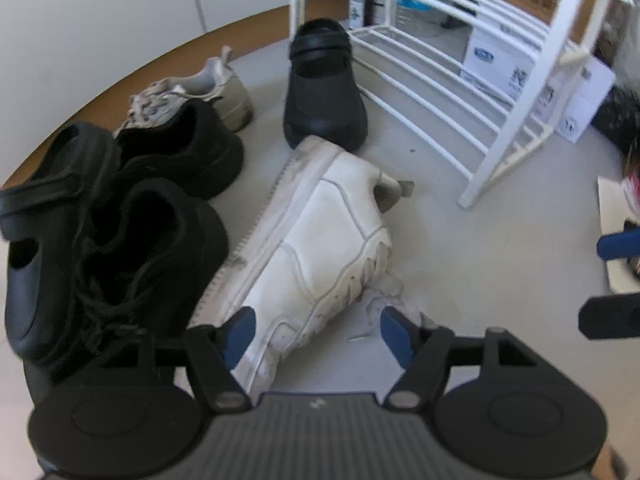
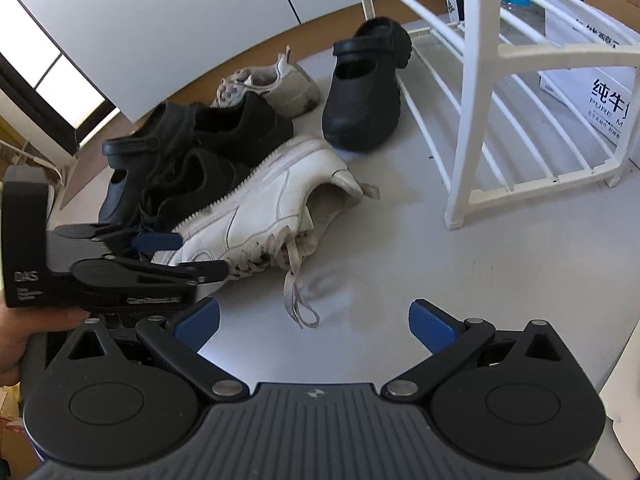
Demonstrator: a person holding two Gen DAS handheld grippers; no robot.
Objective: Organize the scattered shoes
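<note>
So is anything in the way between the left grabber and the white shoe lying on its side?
No, nothing visible blocks it. The left gripper already straddles the toe end of the white sneaker with its jaws open. The black shoes crowd against the sneaker's sole side, close by one finger. The floor toward the white rack looks clear.
</note>
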